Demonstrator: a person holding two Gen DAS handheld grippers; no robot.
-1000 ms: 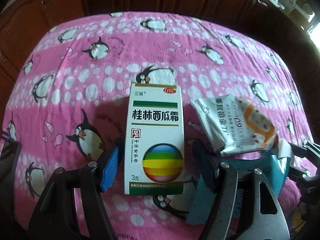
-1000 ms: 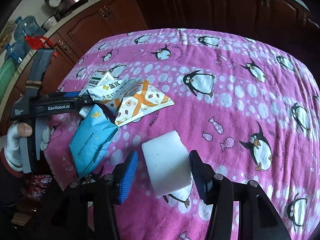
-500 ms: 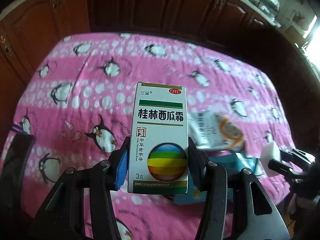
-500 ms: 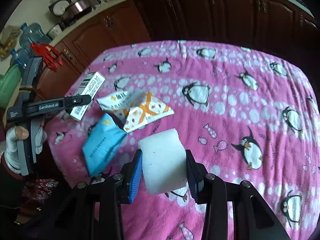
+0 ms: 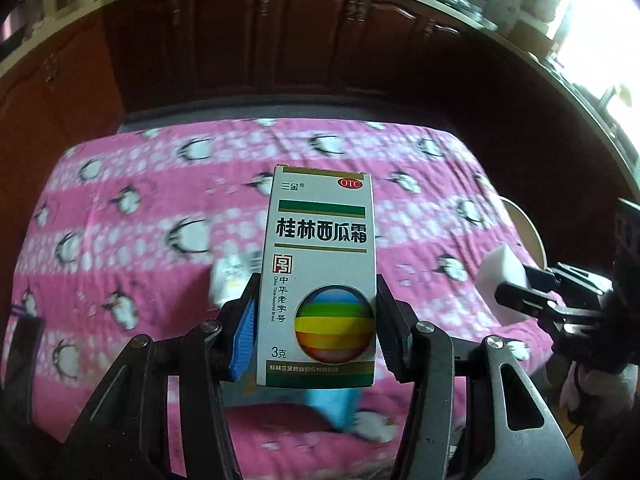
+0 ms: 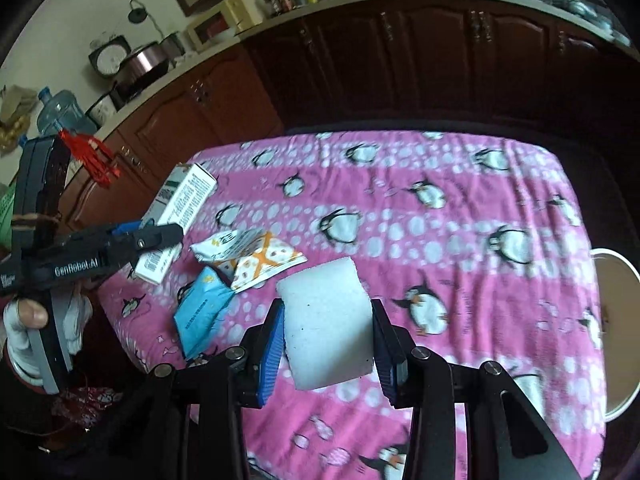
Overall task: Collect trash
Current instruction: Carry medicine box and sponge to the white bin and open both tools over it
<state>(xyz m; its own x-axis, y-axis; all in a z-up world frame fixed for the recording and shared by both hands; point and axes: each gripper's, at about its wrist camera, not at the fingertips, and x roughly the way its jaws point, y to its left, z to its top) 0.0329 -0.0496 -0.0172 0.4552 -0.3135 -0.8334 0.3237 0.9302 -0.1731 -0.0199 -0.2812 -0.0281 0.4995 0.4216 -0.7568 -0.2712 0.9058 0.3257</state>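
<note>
We have the box [image 5: 320,276] clenched upright in our left gripper [image 5: 314,336], clear above the pink cloth [image 5: 140,220]. Our right gripper [image 6: 326,344] squeezes the white sponge [image 6: 326,320]. On the cloth lie the blue packet [image 6: 200,316] and orange-white wrapper [image 6: 260,260], touching. A white bin [image 6: 618,320] stands just beside the table's right edge; we cannot tell what it holds.

The desk [image 6: 440,200] wears a pink cloth with penguins. At about nine o'clock on it lie a white-orange wrapper [image 6: 256,258] and, just below and touching it, a light blue packet [image 6: 202,316].
</note>
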